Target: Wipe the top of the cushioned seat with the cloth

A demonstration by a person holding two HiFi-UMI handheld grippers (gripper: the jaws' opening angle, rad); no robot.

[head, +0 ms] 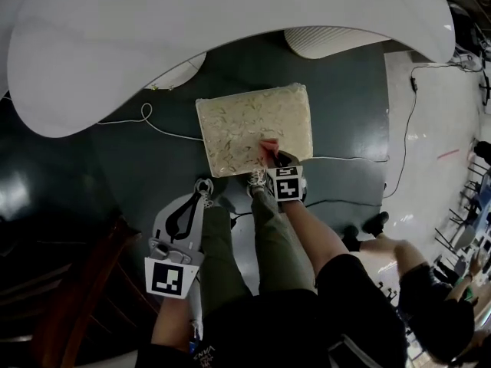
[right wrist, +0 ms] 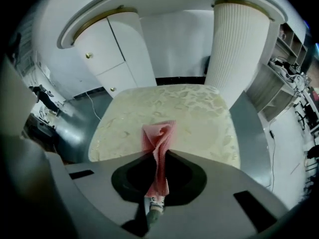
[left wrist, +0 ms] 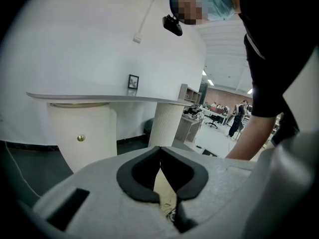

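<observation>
The cushioned seat (head: 253, 126) (right wrist: 174, 116) is a square cream top with a leaf pattern, standing on the dark floor. My right gripper (head: 275, 158) (right wrist: 160, 152) is shut on a pink cloth (head: 268, 147) (right wrist: 159, 143) at the seat's near edge; the cloth's free end hangs forward over the cushion. My left gripper (head: 201, 192) (left wrist: 159, 151) is held low at the left, away from the seat, its jaws shut with nothing between them.
A curved white counter (head: 153, 37) (right wrist: 164, 4) arcs behind the seat, with a ribbed white column (right wrist: 238, 49) and a white cabinet (right wrist: 117, 54). Cables (head: 399, 144) trail across the floor. The person's legs (head: 268, 236) stand just in front of the seat. Another person (head: 430, 305) sits at the right.
</observation>
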